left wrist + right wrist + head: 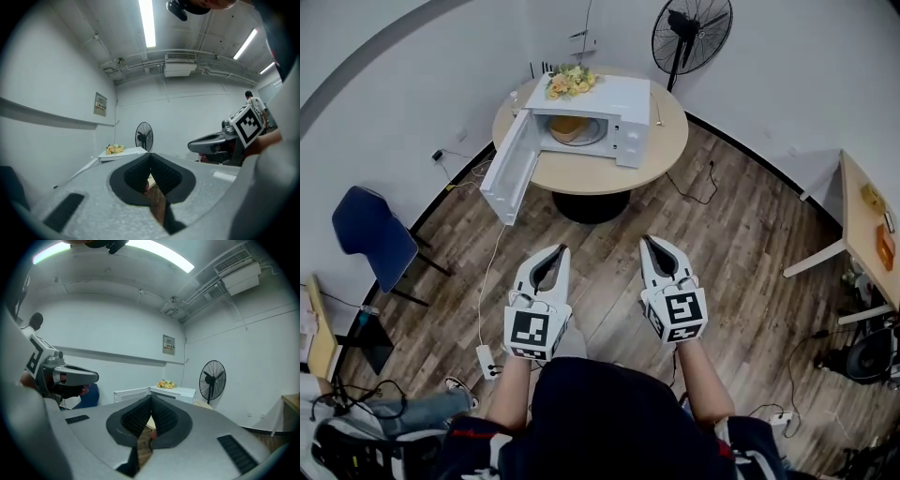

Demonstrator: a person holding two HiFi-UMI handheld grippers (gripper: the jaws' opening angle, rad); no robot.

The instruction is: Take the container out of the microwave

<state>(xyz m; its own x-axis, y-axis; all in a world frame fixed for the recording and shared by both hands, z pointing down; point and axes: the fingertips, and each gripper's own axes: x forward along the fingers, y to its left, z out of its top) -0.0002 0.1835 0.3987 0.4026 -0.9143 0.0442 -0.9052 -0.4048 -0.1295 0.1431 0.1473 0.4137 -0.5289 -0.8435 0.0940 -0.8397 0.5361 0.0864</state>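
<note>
A white microwave [598,117] stands on a round wooden table [581,169], its door [510,170] swung wide open to the left. Inside it sits a tan container [568,127] on the turntable. My left gripper [562,249] and right gripper [648,240] hover side by side over the floor, well short of the table, both pointing at it. Both are shut with nothing between the jaws. In the left gripper view the left gripper [150,155] shows its tips touching; the right gripper [151,398] shows the same in the right gripper view.
Yellow flowers [570,81] lie on top of the microwave. A black fan [690,36] stands behind the table. A blue chair [373,237] is at the left, a wooden desk [862,234] at the right. Cables and a power strip [487,361] lie on the floor.
</note>
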